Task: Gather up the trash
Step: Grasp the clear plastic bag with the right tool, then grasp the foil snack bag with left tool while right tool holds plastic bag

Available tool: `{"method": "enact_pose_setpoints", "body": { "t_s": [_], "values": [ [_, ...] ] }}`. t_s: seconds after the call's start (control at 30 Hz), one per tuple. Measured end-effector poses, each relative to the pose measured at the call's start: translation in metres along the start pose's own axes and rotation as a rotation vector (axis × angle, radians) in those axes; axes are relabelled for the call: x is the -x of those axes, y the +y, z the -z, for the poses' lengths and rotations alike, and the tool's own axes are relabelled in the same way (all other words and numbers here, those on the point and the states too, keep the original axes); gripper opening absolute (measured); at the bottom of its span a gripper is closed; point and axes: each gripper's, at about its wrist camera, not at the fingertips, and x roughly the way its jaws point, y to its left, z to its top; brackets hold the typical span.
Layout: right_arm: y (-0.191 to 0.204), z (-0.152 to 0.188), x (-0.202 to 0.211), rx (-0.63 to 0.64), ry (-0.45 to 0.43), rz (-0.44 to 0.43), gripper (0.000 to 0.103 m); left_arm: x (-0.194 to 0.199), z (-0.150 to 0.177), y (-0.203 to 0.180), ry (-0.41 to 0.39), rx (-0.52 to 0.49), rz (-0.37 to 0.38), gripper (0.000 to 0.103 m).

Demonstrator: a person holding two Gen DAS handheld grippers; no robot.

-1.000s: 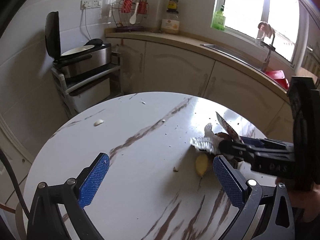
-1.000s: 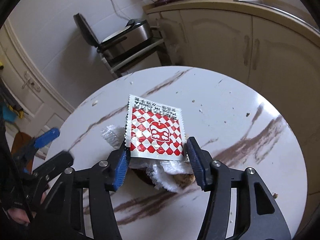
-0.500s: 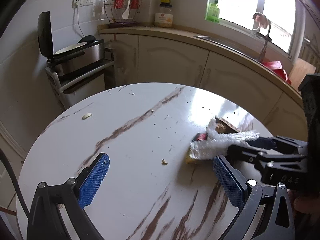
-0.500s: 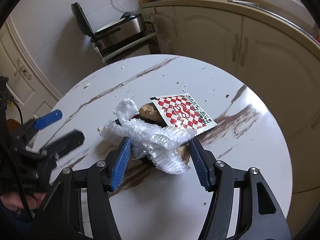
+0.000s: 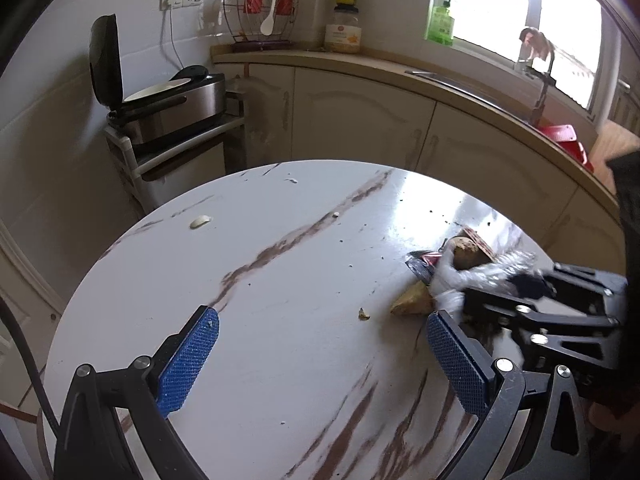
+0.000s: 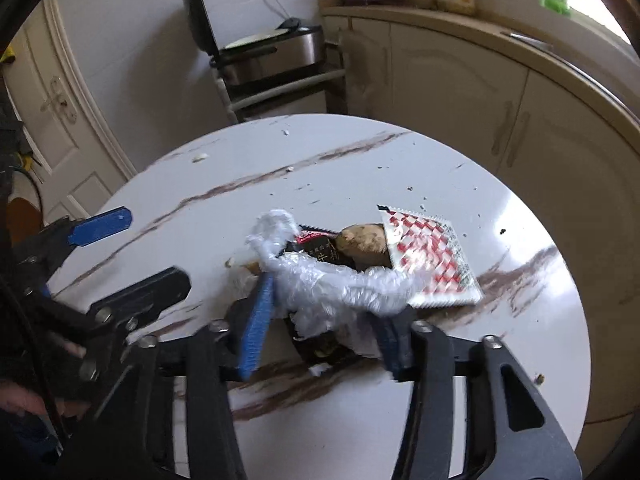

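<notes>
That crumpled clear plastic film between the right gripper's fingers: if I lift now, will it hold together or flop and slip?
The plastic film looks thin and crinkled, so it will probably sag and trail. It seems very light. The right gripper has just been closing around it; its glossy surface might slip. The checkered wrapper overlapping its end may drag along.

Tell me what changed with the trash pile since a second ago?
The right gripper has just been closing its jaws around the crinkly plastic wrap. The red checkered packet slid off to the pile's right. The left gripper stayed open, holding nothing.
</notes>
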Motion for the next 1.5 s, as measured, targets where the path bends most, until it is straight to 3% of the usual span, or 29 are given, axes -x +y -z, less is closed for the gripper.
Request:
{"method": "enact_pose_setpoints", "body": {
  "t_s": [0.07,0.33,0.5,0.7,0.87,0.93,1.0,1.1,1.5],
  "values": [
    [-0.001,0.008,0.009,-0.010,-0.020,-0.017,0.026,0.002,0.001,-0.001,-0.004,-0.002,0.010,0.102],
    [-0.029,0.044,0.044,-0.165,-0.075,-0.086,0.025,0.002,0.005,-0.016,0.015,-0.037,0.101,0.102],
    [-0.049,0.065,0.055,-0.239,-0.083,-0.047,0.025,-0.008,0.008,-0.038,0.078,-0.018,0.178,0.102],
    [-0.067,0.075,0.064,-0.279,-0.099,-0.016,0.025,-0.027,0.004,-0.052,0.128,0.090,0.195,0.100],
    [-0.081,0.087,0.074,-0.312,-0.113,-0.010,0.025,-0.036,-0.006,-0.054,0.094,0.173,0.155,0.099],
    [-0.085,0.089,0.077,-0.316,-0.119,-0.013,0.025,-0.040,-0.010,-0.053,0.074,0.194,0.128,0.091],
    [-0.087,0.090,0.078,-0.318,-0.125,-0.021,0.025,-0.045,-0.014,-0.053,0.060,0.189,0.095,0.066],
    [-0.088,0.090,0.079,-0.322,-0.133,-0.034,0.025,-0.049,-0.020,-0.055,0.071,0.175,0.104,0.039],
    [-0.085,0.092,0.079,-0.326,-0.140,-0.057,0.025,-0.025,-0.004,-0.040,0.089,0.115,0.171,0.032]
  ]
}}
